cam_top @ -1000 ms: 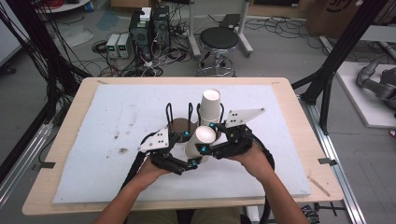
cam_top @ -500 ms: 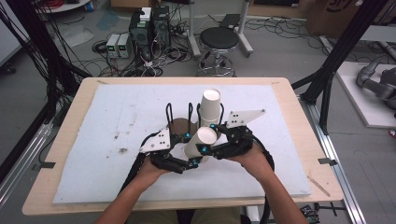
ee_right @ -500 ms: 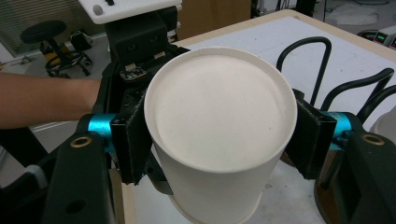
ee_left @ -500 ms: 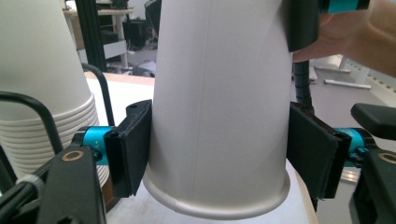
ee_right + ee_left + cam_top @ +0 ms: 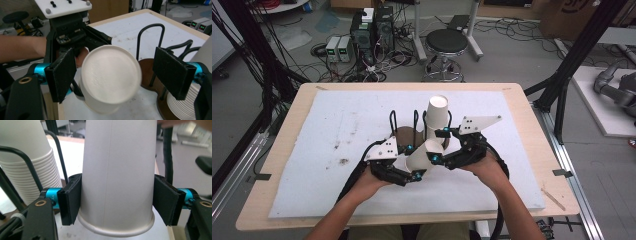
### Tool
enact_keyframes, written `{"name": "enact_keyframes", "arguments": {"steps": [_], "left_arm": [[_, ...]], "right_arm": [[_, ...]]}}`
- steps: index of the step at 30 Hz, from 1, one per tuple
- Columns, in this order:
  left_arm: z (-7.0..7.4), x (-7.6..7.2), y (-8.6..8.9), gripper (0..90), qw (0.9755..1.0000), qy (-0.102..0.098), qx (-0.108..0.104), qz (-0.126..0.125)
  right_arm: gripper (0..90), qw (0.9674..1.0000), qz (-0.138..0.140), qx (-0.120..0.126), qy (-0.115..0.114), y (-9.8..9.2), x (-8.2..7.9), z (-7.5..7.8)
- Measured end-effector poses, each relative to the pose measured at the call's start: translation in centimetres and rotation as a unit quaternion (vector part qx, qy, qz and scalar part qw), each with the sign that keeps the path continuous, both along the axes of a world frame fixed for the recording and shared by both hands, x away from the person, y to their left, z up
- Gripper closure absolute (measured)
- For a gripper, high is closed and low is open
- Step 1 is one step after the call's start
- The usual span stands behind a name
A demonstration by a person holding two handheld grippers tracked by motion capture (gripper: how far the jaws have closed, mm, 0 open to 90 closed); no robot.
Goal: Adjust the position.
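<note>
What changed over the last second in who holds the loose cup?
The left claw has just closed onto the paper cup, and the right claw has just opened off it, pads apart from its base. Both hands, the cup stack and its holder stayed put.
</note>
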State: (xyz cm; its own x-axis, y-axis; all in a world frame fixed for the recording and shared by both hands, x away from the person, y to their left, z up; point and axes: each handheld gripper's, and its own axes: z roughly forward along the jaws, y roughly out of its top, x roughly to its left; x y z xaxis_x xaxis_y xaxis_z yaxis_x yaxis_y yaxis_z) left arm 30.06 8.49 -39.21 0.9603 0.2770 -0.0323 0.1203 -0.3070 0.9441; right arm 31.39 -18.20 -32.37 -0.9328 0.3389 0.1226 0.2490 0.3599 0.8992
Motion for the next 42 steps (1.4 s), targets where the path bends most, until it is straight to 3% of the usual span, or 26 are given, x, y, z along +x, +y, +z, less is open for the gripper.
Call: {"name": "enact_keyframes", "arguments": {"steps": [5,12,16,17,20,21,32,34,37,42], "left_arm": [[0.3,-0.1,0.2,29.6,0.999,-0.005,0.042,-0.009],[0.8,0.1,0.0,29.7,0.9962,-0.013,0.082,-0.026],[1.3,0.1,-0.3,29.8,0.9933,-0.019,0.108,-0.037],[1.4,0.1,-0.4,30.1,0.9927,-0.02,0.112,-0.041],[1.7,0.1,-0.5,30.1,0.9915,-0.018,0.12,-0.046],[1.9,0.2,-0.6,30.1,0.9897,-0.022,0.131,-0.053],[2.3,0.1,-1.0,29.9,0.9845,-0.014,0.155,-0.08],[2.2,0.0,-1.1,29.8,0.9838,-0.013,0.157,-0.086],[2.0,-0.1,-1.3,29.6,0.9833,-0.012,0.157,-0.092],[2.0,-0.1,-1.3,29.7,0.9833,-0.01,0.152,-0.099]], "right_arm": [[19.9,0.9995,0.015,-0.026,-0.004,-1.0,0.4,-0.1],[19.9,0.9983,0.044,-0.038,-0.004,-1.1,0.3,0.1],[19.9,0.9959,0.062,-0.066,-0.008,-0.7,0.1,0.0],[19.9,0.9941,0.07,-0.081,-0.012,-0.4,0.0,-0.1],[19.9,0.9924,0.075,-0.096,-0.017,0.0,-0.1,-0.3],[19.9,0.9907,0.082,-0.107,-0.022,0.3,-0.1,-0.5],[20.5,0.9824,0.116,-0.144,-0.023,1.6,-0.1,-1.3],[25.5,0.9808,0.123,-0.15,-0.02,1.8,-0.2,-1.4],[30.5,0.9772,0.141,-0.158,-0.015,2.0,-0.2,-1.6],[33.4,0.976,0.151,-0.157,-0.01,2.0,-0.3,-1.7]]}}
